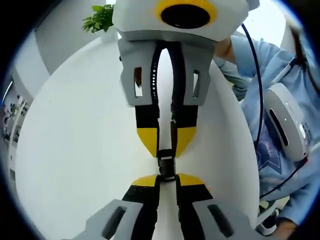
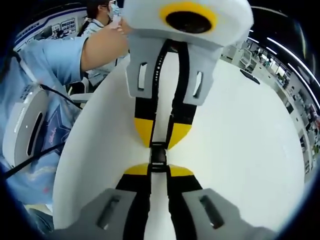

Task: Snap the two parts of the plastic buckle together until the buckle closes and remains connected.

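Right gripper (image 2: 159, 172) rising from bottom edge, yellow-tipped jaws nearly closed on near end of black plastic buckle (image 2: 158, 156). Left gripper (image 2: 160, 142) coming down from top, facing it tip to tip, yellow jaw tips pinching far end of same buckle. Buckle held between both grippers above white table (image 2: 240, 145), halves meeting in one line; whether latched, cannot tell. At left, person in light blue sleeve (image 2: 55, 57), bare forearm reaching toward left gripper. White device (image 2: 25, 125) with dark slot and black cable at far left. Room fittings along top right, blurred.
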Action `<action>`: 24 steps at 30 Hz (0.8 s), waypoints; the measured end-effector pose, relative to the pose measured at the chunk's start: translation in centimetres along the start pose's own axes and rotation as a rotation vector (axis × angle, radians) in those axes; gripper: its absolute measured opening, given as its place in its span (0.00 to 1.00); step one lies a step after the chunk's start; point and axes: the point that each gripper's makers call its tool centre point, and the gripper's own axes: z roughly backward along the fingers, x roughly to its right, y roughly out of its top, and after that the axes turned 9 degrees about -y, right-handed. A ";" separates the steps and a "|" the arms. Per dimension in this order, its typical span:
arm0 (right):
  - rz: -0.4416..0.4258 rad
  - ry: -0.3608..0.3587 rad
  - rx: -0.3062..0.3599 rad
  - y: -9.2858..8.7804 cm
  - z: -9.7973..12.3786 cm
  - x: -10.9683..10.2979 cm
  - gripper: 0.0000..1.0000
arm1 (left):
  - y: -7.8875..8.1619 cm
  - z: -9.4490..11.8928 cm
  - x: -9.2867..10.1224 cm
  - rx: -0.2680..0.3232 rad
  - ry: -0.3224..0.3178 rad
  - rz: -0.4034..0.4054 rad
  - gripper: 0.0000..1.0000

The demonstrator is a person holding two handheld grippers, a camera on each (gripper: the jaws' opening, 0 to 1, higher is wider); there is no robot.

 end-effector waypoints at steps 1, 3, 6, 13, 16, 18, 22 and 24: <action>0.000 -0.005 -0.001 -0.1 0.0 0.1 0.11 | 0.1 0.0 -0.2 0.004 0.001 -0.001 0.11; 0.001 -0.010 -0.002 -0.3 0.1 0.4 0.11 | 0.2 0.0 -0.5 0.015 -0.006 0.005 0.11; -0.019 -0.025 -0.010 -0.7 0.0 1.3 0.11 | 0.4 0.1 -1.4 0.029 -0.004 0.010 0.11; -0.047 -0.049 -0.022 -1.3 -0.4 3.2 0.11 | 0.9 0.1 -3.3 0.031 0.002 0.013 0.11; -0.058 -0.063 -0.028 -1.6 -0.5 4.2 0.11 | 1.1 0.2 -4.3 0.033 0.005 0.013 0.11; -0.067 -0.071 -0.029 -1.8 -0.6 5.0 0.11 | 1.2 0.3 -4.9 0.036 0.008 0.014 0.11; -0.084 -0.084 -0.028 -2.0 -0.8 6.1 0.11 | 1.5 0.5 -6.2 0.040 0.014 0.018 0.11; -0.090 -0.089 -0.028 -2.2 -0.8 6.7 0.11 | 1.6 0.6 -6.8 0.041 0.014 0.020 0.11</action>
